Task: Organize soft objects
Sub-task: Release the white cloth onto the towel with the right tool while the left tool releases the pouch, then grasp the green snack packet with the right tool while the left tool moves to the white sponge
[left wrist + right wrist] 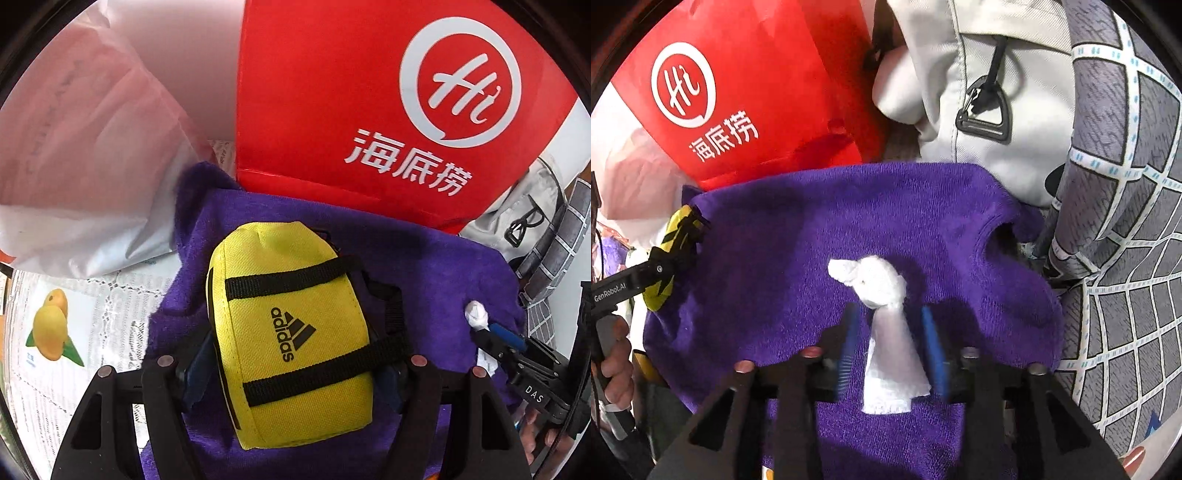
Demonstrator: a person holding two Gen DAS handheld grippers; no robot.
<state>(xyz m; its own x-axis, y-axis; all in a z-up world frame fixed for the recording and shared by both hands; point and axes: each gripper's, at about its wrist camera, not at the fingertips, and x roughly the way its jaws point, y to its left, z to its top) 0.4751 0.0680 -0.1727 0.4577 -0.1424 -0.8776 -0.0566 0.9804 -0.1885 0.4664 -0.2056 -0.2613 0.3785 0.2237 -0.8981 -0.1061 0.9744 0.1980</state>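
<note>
Left claw [291, 363] pinching yellow pouch [291, 332] – right claw [892, 347] spread around white cloth [886, 325].

We see a lace-patterned tablecloth [110, 306] with a mango print, bearing a purple towel [424, 266], red bag [325, 110] and white plastic bag [74, 166]

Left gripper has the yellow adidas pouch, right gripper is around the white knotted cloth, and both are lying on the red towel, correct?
Not quite: the towel is purple, not red, as the right wrist view shows. The left gripper does straddle the yellow adidas pouch; the right gripper brackets the white knotted cloth.
</note>
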